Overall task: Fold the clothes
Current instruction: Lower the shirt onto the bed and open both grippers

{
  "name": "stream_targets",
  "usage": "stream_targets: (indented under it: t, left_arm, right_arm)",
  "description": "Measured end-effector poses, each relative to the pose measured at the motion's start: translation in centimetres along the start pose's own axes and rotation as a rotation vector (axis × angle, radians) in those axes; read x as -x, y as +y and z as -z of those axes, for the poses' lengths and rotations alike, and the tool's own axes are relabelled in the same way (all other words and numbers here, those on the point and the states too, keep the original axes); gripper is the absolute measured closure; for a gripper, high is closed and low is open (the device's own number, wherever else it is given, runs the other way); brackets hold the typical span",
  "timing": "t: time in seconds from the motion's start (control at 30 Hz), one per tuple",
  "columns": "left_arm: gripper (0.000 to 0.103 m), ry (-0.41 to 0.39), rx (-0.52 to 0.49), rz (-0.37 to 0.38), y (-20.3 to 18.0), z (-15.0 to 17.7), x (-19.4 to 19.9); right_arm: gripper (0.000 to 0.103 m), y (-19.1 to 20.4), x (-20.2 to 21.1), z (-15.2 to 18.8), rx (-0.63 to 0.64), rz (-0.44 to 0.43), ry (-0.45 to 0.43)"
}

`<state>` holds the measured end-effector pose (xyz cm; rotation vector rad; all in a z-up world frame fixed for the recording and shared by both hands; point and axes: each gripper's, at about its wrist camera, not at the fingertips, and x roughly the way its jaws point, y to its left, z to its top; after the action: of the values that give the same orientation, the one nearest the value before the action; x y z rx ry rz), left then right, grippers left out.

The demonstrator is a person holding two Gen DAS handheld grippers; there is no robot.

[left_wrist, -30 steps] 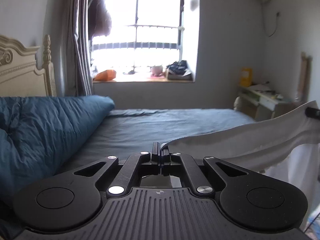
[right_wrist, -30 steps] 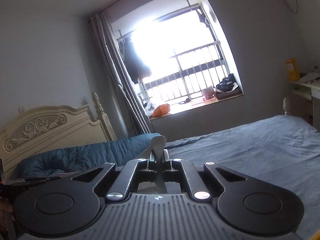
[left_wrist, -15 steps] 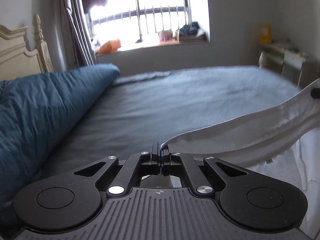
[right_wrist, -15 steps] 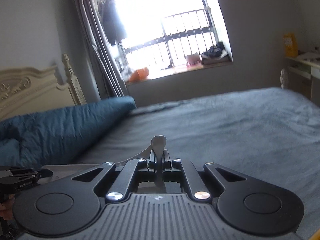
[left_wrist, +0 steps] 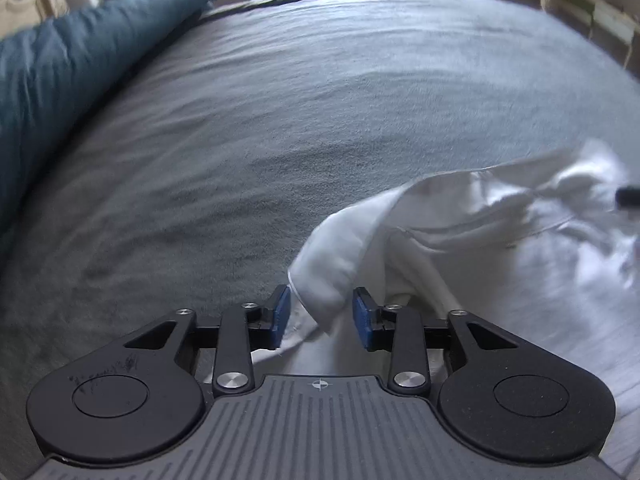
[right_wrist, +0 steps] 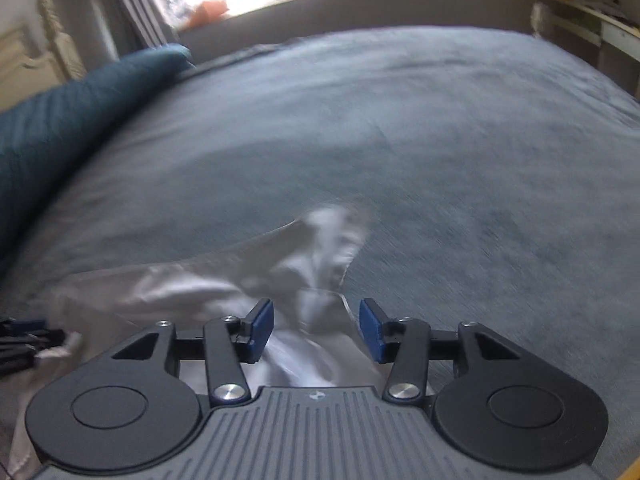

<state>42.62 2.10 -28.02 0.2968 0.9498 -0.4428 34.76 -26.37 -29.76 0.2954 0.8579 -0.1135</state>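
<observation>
The white garment [left_wrist: 460, 248] lies crumpled at four o'clock on the grey bed [left_wrist: 320, 100] (no fold visible yet), loose between the opening jaws of the left gripper [left_wrist: 322, 314] and right gripper [right_wrist: 316, 326].

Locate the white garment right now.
The white garment lies crumpled on the grey bed sheet, lower right in the left wrist view, one fold between the opening left gripper jaws, clear of the blue duvet.

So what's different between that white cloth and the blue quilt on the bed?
The white garment is pale, thin and crumpled near the grippers; the blue quilt is dark teal, thick and padded, heaped along the far left edge. Both rest on the grey bedsheet.
</observation>
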Motion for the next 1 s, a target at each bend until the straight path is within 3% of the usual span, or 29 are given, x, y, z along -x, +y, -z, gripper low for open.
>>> stream_targets:
  t: [0.1,0.27,0.53,0.67,0.83,0.93,1.0]
  left_arm:
    - [0.061,0.006,0.054,0.068,1.7,0.2,3.0]
    - [0.056,0.001,0.062,0.12,5.1,2.6,10.2]
    - [0.054,0.091,0.219,0.064,14.3,12.7,20.0]
    - [0.054,0.17,0.269,0.019,17.3,18.9,22.2]
    - [0.054,0.243,0.289,-0.012,17.7,25.9,22.5]
    - [0.054,0.263,0.28,-0.059,17.7,28.7,21.6]
    - [0.054,0.238,0.284,-0.05,17.9,29.8,21.4]
  right_arm:
    - [0.047,-1.7,2.5,0.3,-0.076,0.018,-0.051]
    - [0.046,-4.4,10.7,2.7,-0.196,-0.078,-0.117]
    - [0.046,-1.5,22.2,13.5,-0.196,-0.25,0.017]
    - [0.045,3.3,24.3,18.1,-0.187,-0.334,0.11]
    - [0.048,14.2,23.4,22.3,-0.04,-0.482,0.225]
    - [0.052,22.0,22.2,24.9,0.125,-0.493,0.264]
    - [0.053,26.3,21.2,26.3,0.169,-0.485,0.288]
